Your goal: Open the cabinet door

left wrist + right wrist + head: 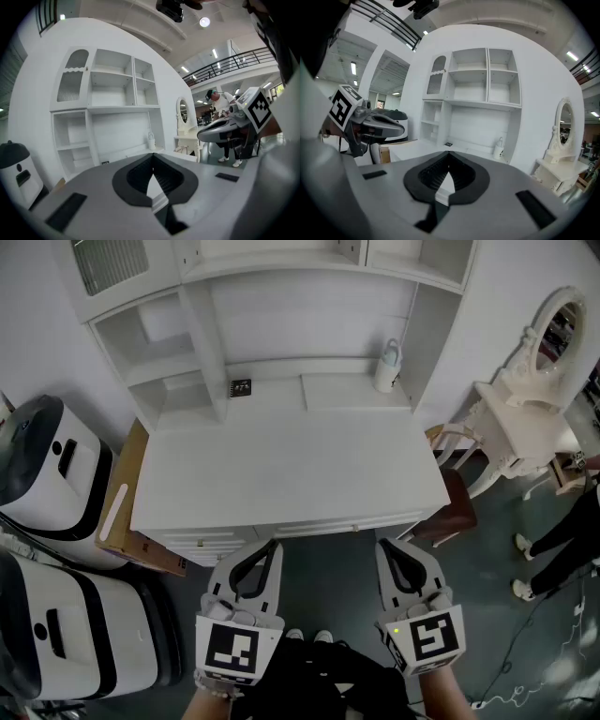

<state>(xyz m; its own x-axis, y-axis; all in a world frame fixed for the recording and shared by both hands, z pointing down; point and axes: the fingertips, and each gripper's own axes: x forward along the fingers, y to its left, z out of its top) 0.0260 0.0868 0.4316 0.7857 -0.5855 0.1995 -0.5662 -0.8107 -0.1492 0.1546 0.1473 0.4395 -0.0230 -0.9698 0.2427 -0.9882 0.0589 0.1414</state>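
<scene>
here, head view: the left gripper [271, 546] and right gripper [383, 546] hang side by side by the white desk's [281, 474] near edge; the slatted cabinet door [111, 261] sits shut, far left atop the shelf unit [309, 329]; left gripper view: jaws closed tip to tip, nothing between; door far, upper left. right gripper view: jaws closed too, empty; door far, upper left.
</scene>
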